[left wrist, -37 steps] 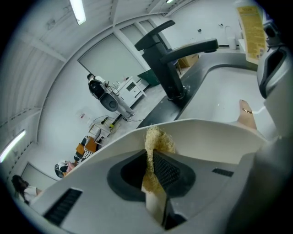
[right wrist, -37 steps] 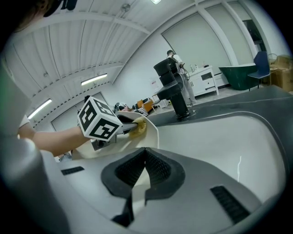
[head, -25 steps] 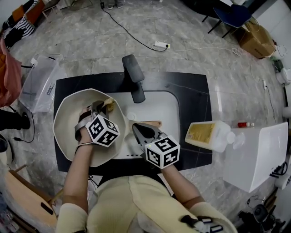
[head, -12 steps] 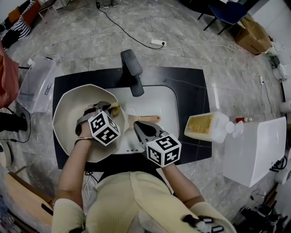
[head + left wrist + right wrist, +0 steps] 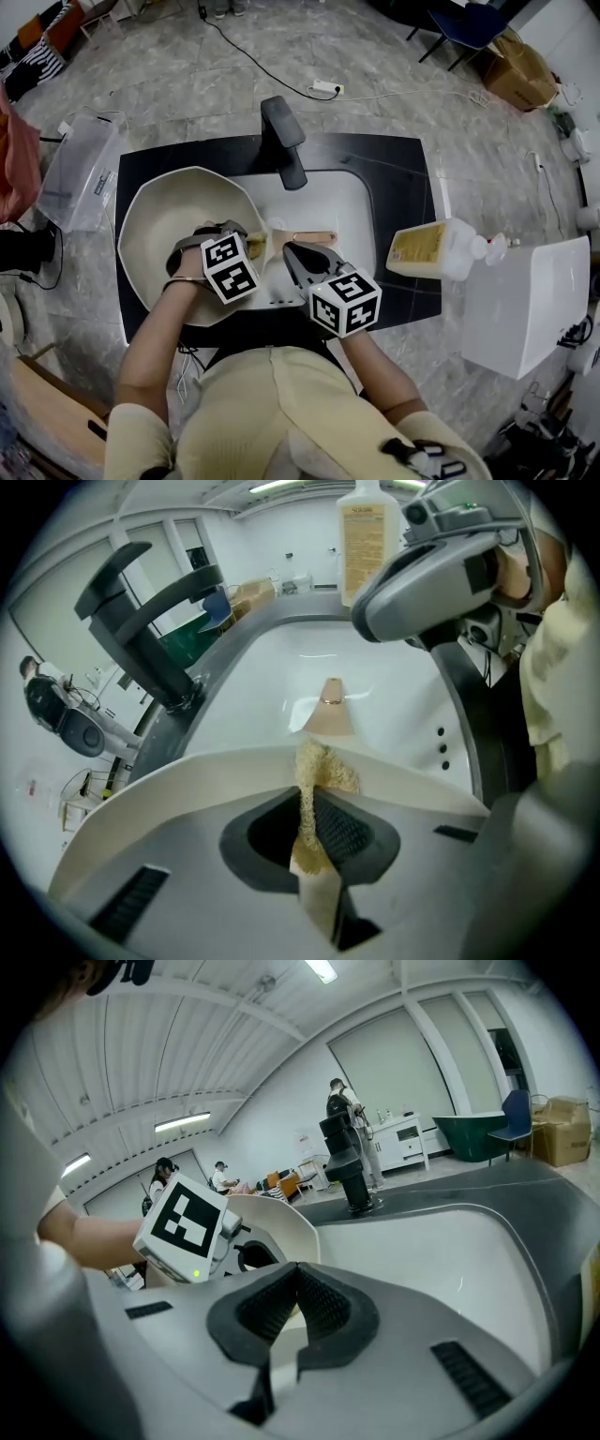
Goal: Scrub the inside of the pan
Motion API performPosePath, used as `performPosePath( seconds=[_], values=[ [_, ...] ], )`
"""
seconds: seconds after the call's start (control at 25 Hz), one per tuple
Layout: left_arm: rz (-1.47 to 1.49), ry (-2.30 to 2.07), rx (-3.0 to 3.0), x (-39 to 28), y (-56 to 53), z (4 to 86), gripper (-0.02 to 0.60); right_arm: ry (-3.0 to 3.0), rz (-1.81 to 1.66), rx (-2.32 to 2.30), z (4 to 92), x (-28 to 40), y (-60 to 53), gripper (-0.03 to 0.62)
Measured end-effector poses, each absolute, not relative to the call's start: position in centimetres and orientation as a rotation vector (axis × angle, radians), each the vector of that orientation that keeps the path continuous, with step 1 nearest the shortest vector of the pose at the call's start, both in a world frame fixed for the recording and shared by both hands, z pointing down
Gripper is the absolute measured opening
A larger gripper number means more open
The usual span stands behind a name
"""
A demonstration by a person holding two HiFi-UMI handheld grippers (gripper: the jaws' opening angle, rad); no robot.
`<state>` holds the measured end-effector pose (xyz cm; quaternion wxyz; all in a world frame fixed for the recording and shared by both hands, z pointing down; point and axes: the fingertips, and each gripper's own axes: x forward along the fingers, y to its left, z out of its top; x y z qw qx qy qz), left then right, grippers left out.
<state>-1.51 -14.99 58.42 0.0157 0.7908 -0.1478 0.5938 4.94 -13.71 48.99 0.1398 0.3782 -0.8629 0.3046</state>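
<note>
Pan of cream colour, wide and angular-rimmed, left of centre in the head view, set over the left part of the white sink basin and the black countertop. Tan wooden handle reaching right across the basin. Left gripper low over the pan's right edge, jaws clamped on a yellowish fibrous scrub pad. Pad poking out past the jaw tips, right at the pan's pale rim in the left gripper view. Right gripper just beside it at centre frame, below the handle. Jaws pressed together, ribbed black pads meeting at the tips with nothing between them in the right gripper view. Black angular faucet at upper centre, behind the basin. Clear plastic bottle with a yellow label at the counter's right edge, well apart from both grippers.
</note>
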Motion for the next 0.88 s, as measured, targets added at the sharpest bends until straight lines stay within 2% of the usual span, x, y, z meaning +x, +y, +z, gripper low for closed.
performPosePath(
  seconds=[0.88],
  values=[
    [2.101, 0.139, 2.313, -4.3, -6.3, 57.4, 0.04, -2.497, 0.841, 1.056, 48.9, 2.4, -12.6, 0.015]
  ],
)
